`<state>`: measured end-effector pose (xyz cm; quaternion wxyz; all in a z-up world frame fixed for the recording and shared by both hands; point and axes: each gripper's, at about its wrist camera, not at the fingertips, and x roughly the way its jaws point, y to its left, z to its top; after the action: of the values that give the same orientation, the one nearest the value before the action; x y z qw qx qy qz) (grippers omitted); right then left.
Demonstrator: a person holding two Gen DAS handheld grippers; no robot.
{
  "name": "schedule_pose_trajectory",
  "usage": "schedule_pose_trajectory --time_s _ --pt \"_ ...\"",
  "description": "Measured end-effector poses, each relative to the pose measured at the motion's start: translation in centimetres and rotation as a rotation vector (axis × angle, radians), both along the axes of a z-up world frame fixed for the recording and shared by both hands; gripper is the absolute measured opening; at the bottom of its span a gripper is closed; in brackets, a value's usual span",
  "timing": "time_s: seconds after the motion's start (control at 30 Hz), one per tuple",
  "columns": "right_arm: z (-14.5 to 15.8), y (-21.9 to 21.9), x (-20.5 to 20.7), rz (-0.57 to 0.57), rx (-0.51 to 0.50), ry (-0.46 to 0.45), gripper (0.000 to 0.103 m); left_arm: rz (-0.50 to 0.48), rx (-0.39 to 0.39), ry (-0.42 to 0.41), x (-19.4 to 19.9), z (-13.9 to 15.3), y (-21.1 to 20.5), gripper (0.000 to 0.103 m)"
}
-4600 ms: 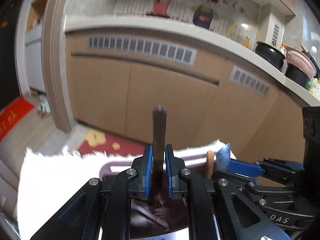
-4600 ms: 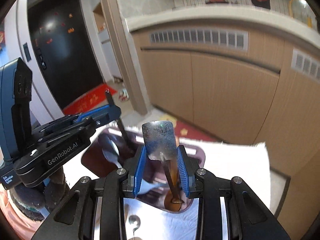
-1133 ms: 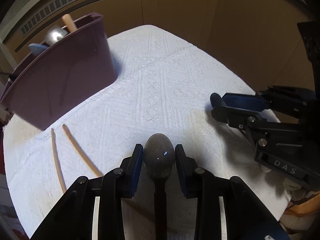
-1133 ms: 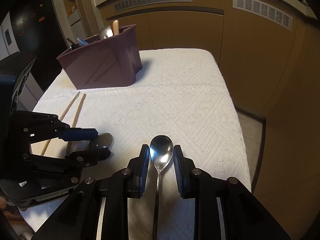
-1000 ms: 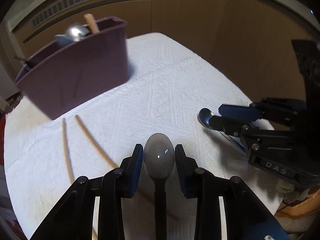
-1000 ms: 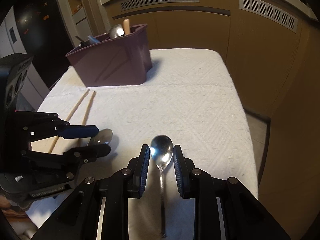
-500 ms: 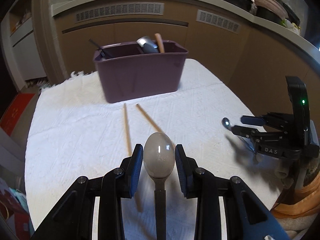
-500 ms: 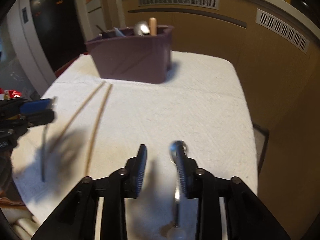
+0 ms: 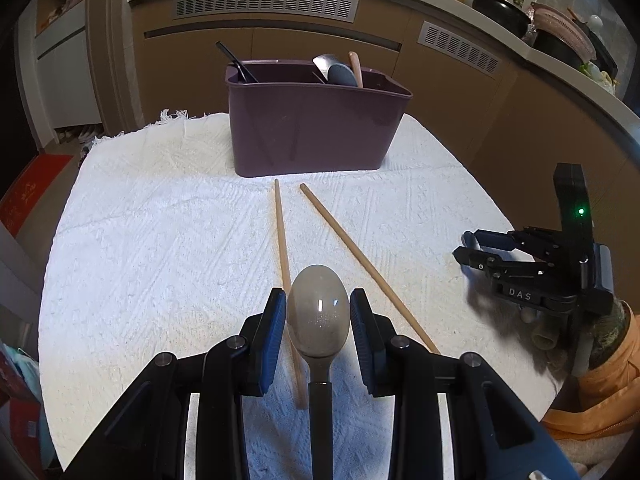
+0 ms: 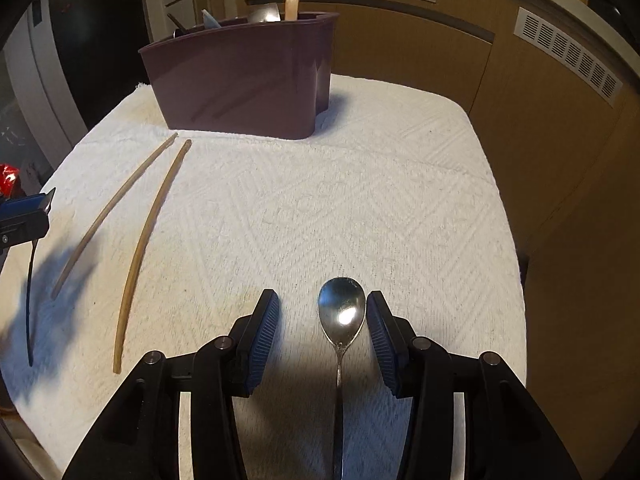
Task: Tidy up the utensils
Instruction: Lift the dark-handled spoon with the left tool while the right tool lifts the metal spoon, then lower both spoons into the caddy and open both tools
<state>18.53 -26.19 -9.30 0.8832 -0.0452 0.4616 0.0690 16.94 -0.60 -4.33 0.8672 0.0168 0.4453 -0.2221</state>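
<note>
Spoons nearest: grey spoon [image 9: 318, 312] between pads of left claw [image 9: 318, 334], pads narrow, seemingly gripping bowl; handle runs back under claw. Steel spoon [image 10: 342, 312] between fingers of right claw [image 10: 322, 334], wide, pads clear of it, spoon apparently on towel [image 10: 360, 184] near desk's front edge. Mid-desk: two chopsticks [image 9: 282, 240] loose, splayed. Far edge: purple caddy [image 9: 316, 128], several utensils already inside. Risk: grip on rounded bowl could slip on lift; steel spoon off-centre, closing may push it sideways.
</note>
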Motion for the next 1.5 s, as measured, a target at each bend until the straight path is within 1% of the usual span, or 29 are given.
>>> schedule_pose_trajectory --time_s 0.03,0.07,0.17,0.3,0.53,0.73,0.93,1.13,1.2,1.3,1.4,1.5 --pt "0.1 0.0 0.0 0.005 -0.002 0.001 0.031 0.001 -0.001 0.003 0.0 -0.1 0.0 0.029" --pt "0.2 0.0 0.0 0.008 -0.005 0.005 0.025 0.004 -0.003 0.007 0.1 -0.2 0.1 0.029" --pt "0.4 -0.1 -0.2 -0.006 -0.002 0.019 0.025 0.004 -0.009 0.004 -0.1 0.0 0.2 0.029" --pt "2.3 -0.1 -1.5 -0.006 0.050 -0.011 0.025 -0.001 -0.008 -0.029 -0.8 1.1 0.1 0.029" --pt "7.6 2.0 -4.7 0.062 0.102 -0.140 0.025 -0.008 -0.027 -0.098 -2.1 3.6 -0.2 0.029" --pt "10.1 4.3 -6.3 0.124 0.133 -0.222 0.025 -0.019 -0.039 -0.160 -3.2 6.0 -0.6 0.029" --pt "12.5 5.8 -6.7 0.166 0.139 -0.293 0.025 -0.010 -0.045 -0.252 -3.5 9.0 -0.8 0.029" --pt "16.1 6.2 -5.5 0.191 0.131 -0.364 0.025 0.008 -0.050 -0.375 -1.7 13.6 -1.1 0.029" --pt "17.6 6.3 -4.8 0.198 0.124 -0.391 0.025 0.019 -0.053 -0.430 -0.6 15.7 -1.4 0.029" --pt "20.1 5.9 -3.2 0.197 0.124 -0.424 0.025 0.028 -0.069 -0.481 1.4 18.3 -1.8 0.029" --pt "22.8 5.2 -0.6 0.187 0.140 -0.446 0.025 0.031 -0.073 -0.538 3.6 20.5 -2.6 0.029" --pt "24.5 4.7 2.8 0.159 0.132 -0.451 0.025 0.035 -0.079 -0.562 5.9 22.0 -3.3 0.029"
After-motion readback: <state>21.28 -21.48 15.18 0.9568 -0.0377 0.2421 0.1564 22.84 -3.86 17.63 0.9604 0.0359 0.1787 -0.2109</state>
